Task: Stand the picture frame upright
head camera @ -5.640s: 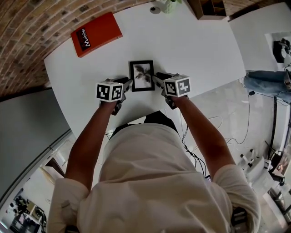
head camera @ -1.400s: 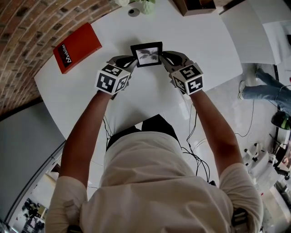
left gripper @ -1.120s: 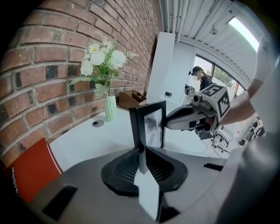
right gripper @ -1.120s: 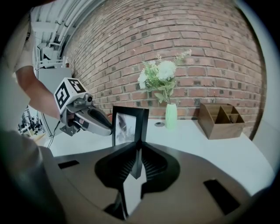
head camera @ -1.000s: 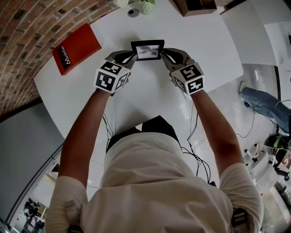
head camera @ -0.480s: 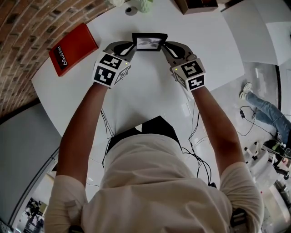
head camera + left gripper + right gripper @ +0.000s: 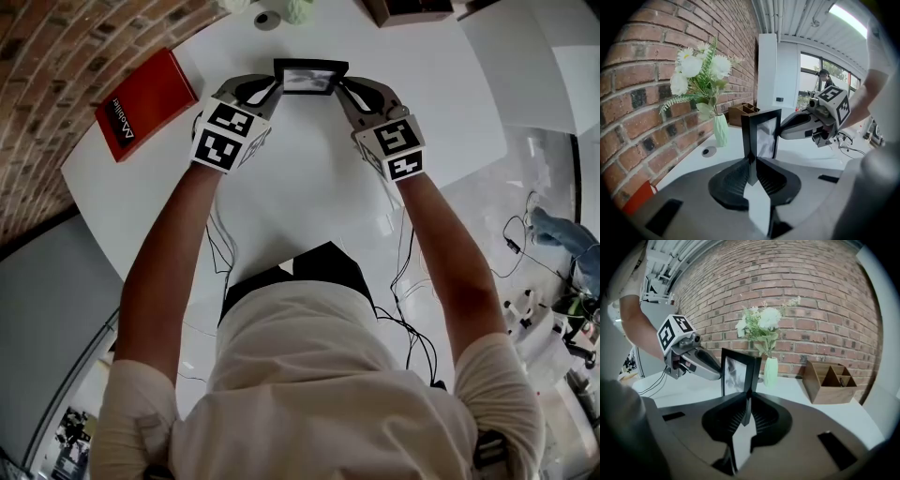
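Your left claw and right claw each pinch a side edge of the picture frame, upright over the far counter. Release before it sits steady, and it may topple flat.

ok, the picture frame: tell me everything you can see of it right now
The picture frame is slim, black and rectangular, plastic or painted wood by its look, with a grey-toned print in it. It is upright over the white table. The left gripper is shut on its left side edge, the right gripper on the opposite edge. Whether its base touches the table is hidden.
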`<control>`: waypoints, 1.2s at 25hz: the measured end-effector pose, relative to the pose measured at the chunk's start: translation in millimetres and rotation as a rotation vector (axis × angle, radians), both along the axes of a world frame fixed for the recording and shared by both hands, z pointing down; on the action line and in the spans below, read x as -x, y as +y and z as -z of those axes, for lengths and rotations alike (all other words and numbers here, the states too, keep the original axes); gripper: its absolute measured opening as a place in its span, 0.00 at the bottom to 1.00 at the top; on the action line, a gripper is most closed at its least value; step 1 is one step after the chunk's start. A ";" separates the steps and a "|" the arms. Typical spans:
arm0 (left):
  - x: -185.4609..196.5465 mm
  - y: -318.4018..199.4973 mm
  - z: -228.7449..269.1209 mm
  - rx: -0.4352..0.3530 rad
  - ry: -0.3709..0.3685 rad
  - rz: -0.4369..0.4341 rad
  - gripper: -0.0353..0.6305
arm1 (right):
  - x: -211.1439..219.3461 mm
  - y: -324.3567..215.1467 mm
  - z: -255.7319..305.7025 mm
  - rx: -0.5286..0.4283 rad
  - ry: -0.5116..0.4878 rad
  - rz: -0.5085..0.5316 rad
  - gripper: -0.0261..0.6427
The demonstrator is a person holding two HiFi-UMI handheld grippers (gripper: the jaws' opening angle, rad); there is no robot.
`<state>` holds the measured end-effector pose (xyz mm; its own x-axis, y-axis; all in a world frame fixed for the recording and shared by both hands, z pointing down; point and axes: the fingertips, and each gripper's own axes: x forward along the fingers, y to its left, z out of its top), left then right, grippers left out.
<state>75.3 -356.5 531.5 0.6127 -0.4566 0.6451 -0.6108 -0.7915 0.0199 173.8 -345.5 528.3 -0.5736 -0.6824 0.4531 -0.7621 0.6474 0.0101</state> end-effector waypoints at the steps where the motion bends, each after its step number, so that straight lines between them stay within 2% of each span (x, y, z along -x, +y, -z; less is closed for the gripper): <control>1: -0.7 -1.3 -1.3 -0.002 -0.002 -0.001 0.12 | -0.7 -2.0 -0.2 -0.006 0.003 0.000 0.09; 10: -4.7 -11.0 -12.5 -0.024 -0.022 0.009 0.12 | -3.5 -15.2 -6.5 -0.054 0.066 0.023 0.09; 30: -10.3 -10.7 -23.0 -0.023 -0.021 0.010 0.12 | -9.4 -18.1 -15.0 -0.079 0.079 0.022 0.09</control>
